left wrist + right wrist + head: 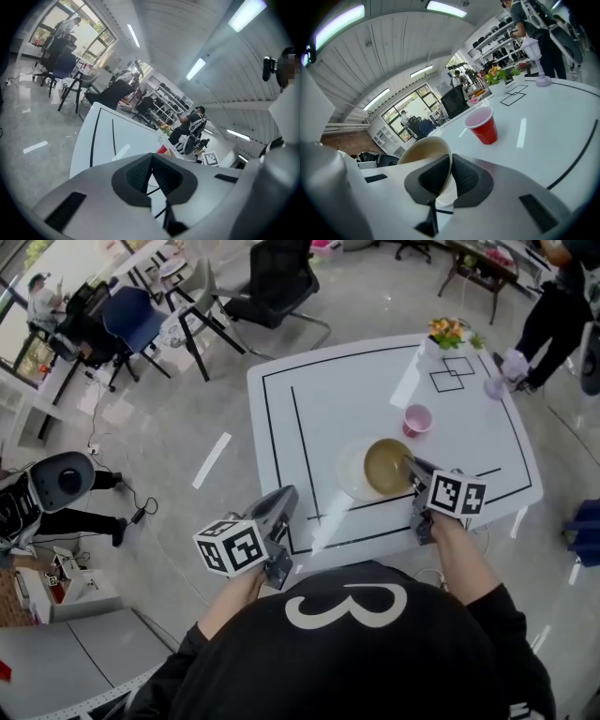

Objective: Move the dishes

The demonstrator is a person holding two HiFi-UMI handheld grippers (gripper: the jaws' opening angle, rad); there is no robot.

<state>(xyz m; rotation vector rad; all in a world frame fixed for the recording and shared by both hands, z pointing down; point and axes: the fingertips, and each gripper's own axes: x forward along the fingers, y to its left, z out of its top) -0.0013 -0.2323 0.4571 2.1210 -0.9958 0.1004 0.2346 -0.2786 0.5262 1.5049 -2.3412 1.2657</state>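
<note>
Your left gripper (286, 499) is held to the left of the white plate (349, 470), well apart from it, over the near-left edge of the worktop (309, 390). In the left gripper view, the jaws of the left gripper (151, 161) are closed tip to tip with nothing between them.

The white plate lies flat on the worktop, inside the black marked lines. The bowl (386, 466), tan inside, overlaps the right part of the plate. Whether the bowl's base touches the plate cannot be told.

Your right gripper (412, 468) reaches in from the near right of the plate. In the right gripper view, the jaws of the right gripper (451, 160) are clamped on the rim of the bowl (423, 151), one pad inside the wall and one outside. The bowl stands tilted in the grip, its opening turned to the left.

The red cup (417, 419) (483, 124) stands upright beyond the plate and to its right, near it but apart. The flower pot (448, 332) stands at the far edge of the worktop, well beyond the plate.
</note>
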